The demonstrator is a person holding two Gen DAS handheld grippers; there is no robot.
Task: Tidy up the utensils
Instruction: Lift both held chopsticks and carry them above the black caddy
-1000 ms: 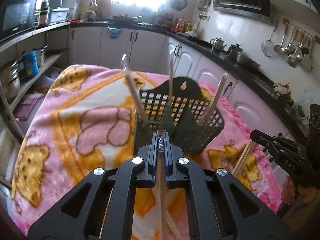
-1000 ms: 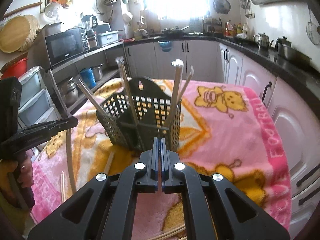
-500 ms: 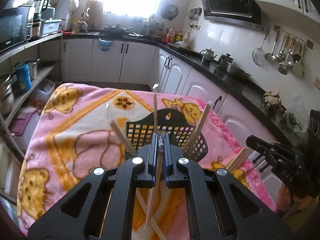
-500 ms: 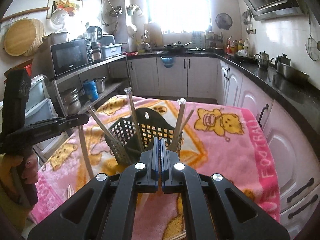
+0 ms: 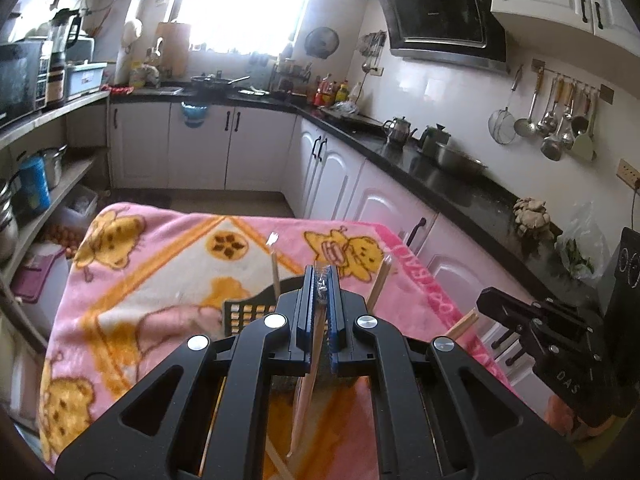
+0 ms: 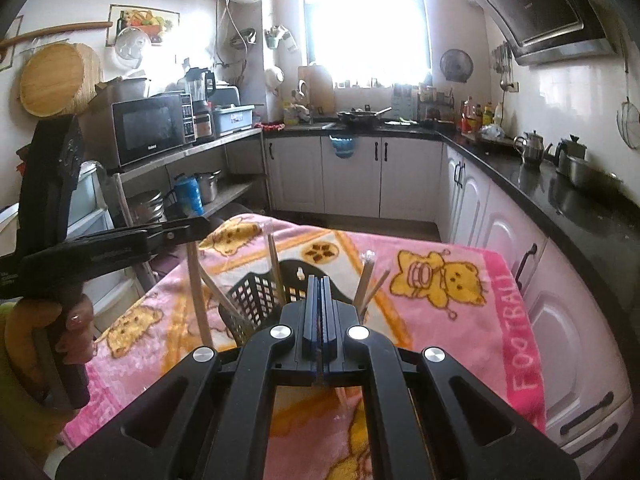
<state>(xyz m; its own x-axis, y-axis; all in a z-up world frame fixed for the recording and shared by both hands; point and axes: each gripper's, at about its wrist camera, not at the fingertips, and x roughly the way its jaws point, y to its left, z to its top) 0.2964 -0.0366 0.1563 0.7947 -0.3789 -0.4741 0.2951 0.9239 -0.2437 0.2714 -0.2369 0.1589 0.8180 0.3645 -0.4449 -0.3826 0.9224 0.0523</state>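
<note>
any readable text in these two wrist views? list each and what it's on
"FOOTBALL": pink border of the blanket, right wrist view; only partly readable in the left wrist view.
"DAS": body of the right gripper, left wrist view.
Microwave brand mark: too small to read.
Range hood logo: too small to read.
Bottle labels on the counter: blurred.

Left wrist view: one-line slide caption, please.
Left gripper clamps a wrapped chopstick above the black basket on a pink blanket.
</note>
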